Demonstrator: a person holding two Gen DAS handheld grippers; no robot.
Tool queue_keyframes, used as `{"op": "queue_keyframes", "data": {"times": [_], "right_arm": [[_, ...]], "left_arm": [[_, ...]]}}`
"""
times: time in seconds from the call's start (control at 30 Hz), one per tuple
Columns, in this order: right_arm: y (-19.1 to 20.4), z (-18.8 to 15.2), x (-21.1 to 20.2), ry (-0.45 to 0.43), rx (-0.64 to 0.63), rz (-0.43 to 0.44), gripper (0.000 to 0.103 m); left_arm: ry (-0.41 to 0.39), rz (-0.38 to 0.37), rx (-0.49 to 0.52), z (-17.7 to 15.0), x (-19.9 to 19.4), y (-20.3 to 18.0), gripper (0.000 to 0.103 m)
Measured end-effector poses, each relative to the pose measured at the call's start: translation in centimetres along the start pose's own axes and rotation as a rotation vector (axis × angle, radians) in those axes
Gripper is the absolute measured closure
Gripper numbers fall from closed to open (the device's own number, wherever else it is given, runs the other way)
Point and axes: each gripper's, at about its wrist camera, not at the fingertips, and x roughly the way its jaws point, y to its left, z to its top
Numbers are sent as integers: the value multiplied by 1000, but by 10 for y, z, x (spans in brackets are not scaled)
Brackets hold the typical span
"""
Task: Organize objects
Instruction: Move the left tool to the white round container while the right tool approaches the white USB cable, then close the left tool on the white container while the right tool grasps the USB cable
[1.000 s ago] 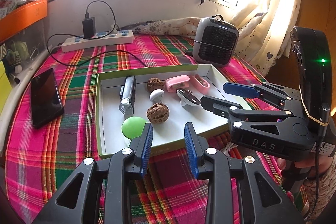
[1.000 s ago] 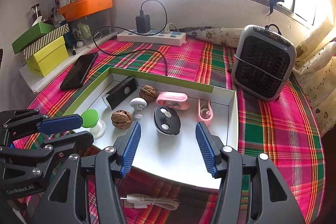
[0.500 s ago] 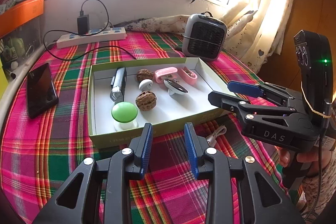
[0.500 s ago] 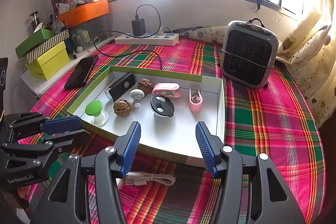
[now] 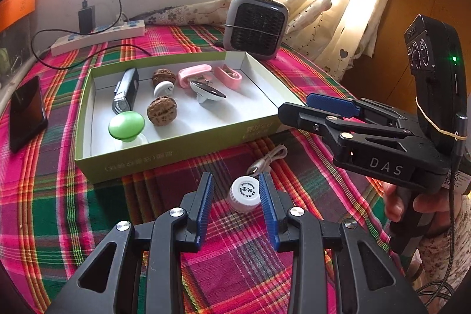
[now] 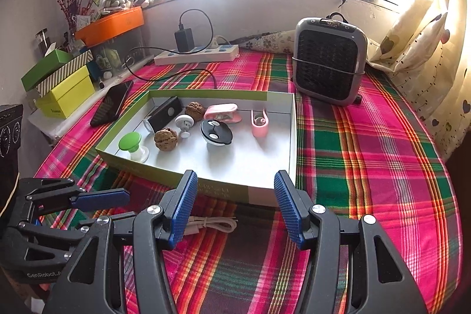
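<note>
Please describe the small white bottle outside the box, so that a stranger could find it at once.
Start from the green-walled box on the plaid cloth. On the cloth in front of its near wall lies the small white bottle, between the open left gripper fingers. Its round cap bears dark print; the coiled white cable beside it does not.

- A grey space heater (image 6: 329, 61) is standing at the far right on the plaid cloth (image 6: 368, 155).
- A white power strip (image 6: 196, 56) is lying far back, carrying a black charger (image 6: 183, 40).
- A black phone (image 6: 112, 102) is lying at the left.
</note>
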Motion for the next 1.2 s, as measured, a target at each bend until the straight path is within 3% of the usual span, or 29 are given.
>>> {"op": "queue_keyframes", "data": {"times": [0.43,1.2], "right_arm": [[-6,-10,-6,11,20,-13,48],[18,-22,14,99,47,2,48]], "left_arm": [[46,-7,10,-5,16,-7,72],[11,70,-80,-7,6,27,73]]}}
